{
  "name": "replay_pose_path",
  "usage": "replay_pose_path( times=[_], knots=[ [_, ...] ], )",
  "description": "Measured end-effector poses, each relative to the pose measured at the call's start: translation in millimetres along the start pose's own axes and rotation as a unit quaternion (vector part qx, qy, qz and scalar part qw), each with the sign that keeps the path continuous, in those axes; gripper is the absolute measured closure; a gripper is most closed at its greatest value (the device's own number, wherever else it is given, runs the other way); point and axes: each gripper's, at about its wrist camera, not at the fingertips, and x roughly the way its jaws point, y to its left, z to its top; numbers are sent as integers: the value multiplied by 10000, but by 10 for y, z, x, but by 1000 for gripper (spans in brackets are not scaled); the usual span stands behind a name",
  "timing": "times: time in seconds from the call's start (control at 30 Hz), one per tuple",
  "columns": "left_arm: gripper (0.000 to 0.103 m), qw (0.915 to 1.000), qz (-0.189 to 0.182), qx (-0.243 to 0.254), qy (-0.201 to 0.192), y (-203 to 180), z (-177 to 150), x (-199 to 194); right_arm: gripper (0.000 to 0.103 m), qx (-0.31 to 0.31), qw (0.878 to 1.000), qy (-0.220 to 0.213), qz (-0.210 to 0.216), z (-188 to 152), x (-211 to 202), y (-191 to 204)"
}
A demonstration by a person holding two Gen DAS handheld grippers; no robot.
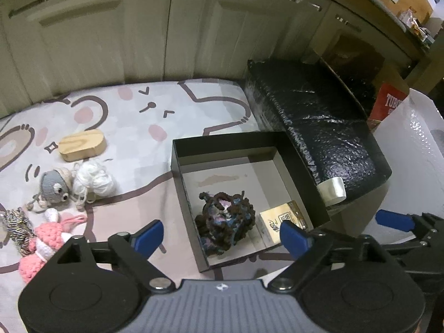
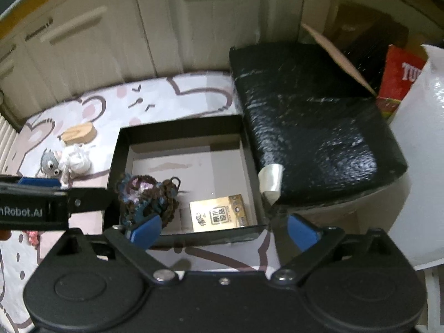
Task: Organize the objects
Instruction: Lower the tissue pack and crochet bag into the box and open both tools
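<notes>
Both grippers, left gripper (image 1: 222,231) and right gripper (image 2: 224,229), spread empty blue fingers wide above square black box (image 1: 238,144) holding knobbly brown crochet (image 1: 224,219).

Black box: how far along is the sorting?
Done: the dark crochet piece and a small gold carton lie in the black box. In hand: nothing; left gripper and right gripper are both open and empty. Left on the mat: wooden block, grey crochet toy, white yarn, pink crochet doll.

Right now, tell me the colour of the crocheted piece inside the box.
Dark brown with blue and pink patches; clearest in the left wrist view.
</notes>
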Motion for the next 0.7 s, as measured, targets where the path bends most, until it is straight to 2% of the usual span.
replay_pose_path(
  times=[0.2,0.37,0.53,0.7],
  knots=[
    [0,9997,-10,219,-123,60,-62,-175,0,80,9997,-223,-17,-73,-166,-36],
    [0,9988,66,453,-199,152,-106,-276,0,262,9990,-351,-23,-124,-252,-76],
    [0,9967,-14,766,-253,274,-127,-337,0,413,9978,-525,-34,-164,-317,-96],
    [0,9959,-1,842,-346,361,-149,-402,0,269,9975,-646,-98,-192,-360,-31]
  ],
)
